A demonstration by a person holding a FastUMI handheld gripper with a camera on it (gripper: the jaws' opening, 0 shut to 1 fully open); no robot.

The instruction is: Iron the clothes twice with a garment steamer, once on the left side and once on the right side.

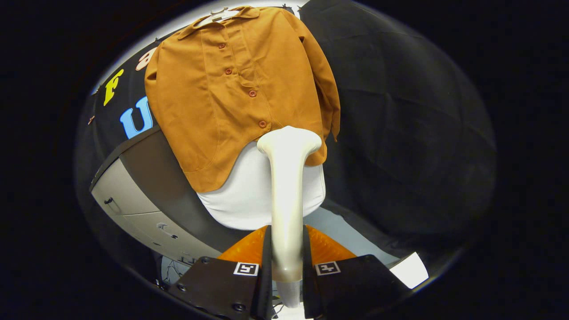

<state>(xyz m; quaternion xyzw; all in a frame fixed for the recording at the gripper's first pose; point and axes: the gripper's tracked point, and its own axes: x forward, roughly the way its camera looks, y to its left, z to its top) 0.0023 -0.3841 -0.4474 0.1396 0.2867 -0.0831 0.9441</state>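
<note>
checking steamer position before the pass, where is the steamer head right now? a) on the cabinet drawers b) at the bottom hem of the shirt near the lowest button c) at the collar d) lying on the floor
b: the gripper is shut on the garment steamer, whose head sits at the lower hem of the orange shirt, just below the lowest button.

No readable words, brands or numbers appear on anything here. The only signs are two small square black-and-white coded markers (pixel 246 268) sitting on the hand-held gripper (pixel 287 266), one on each finger beside the steamer (pixel 286 195) clamped between them; their patterns carry no legible characters.
</note>
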